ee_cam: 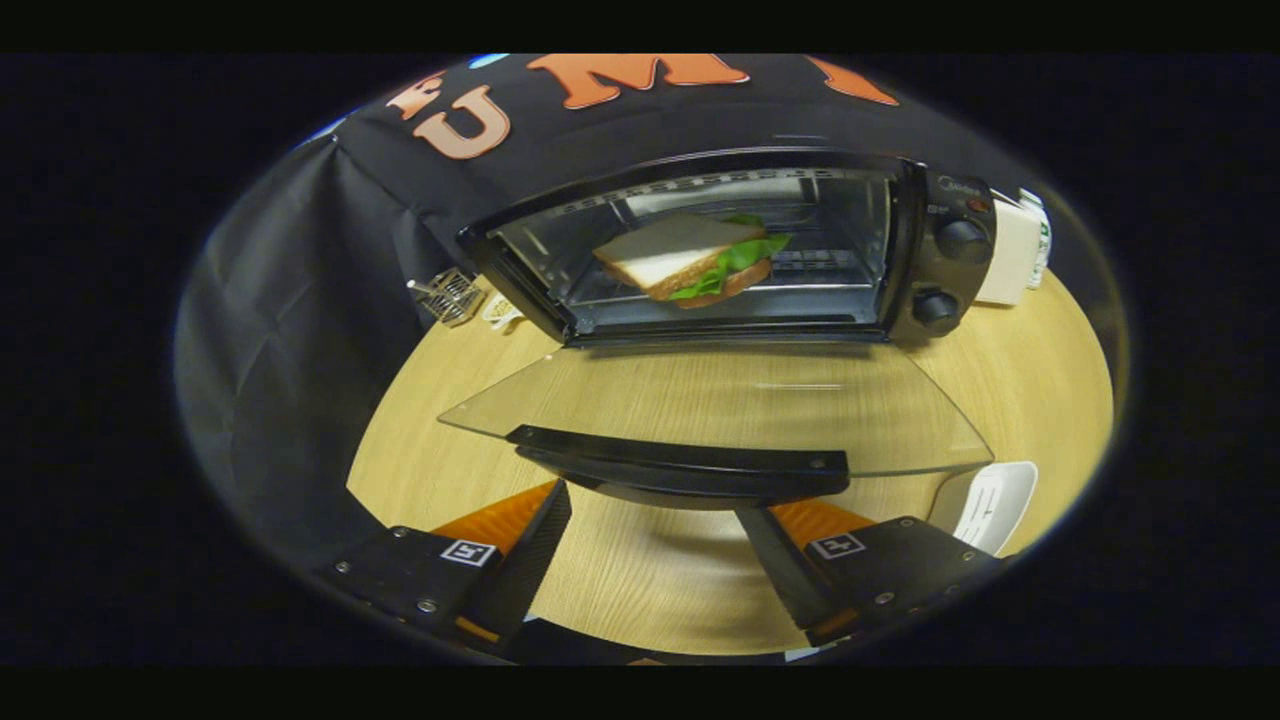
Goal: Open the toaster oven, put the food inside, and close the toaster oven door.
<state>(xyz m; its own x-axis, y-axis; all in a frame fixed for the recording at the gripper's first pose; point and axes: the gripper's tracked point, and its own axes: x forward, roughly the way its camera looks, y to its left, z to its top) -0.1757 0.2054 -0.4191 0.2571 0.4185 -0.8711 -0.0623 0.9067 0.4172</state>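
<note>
Gripper view: the toaster oven (720, 240) stands on the bench (1020, 380) with its glass door (720, 400) folded down flat, and the sandwich (690, 258) rests on the rack inside the cavity. The gripper (655, 545) has its jaws spread wide and empty, just below the door handle (680, 455). Loading appears complete, so the step in hand is closing; the next move likely calls for getting under the handle and swinging the door up until it seats.
</note>
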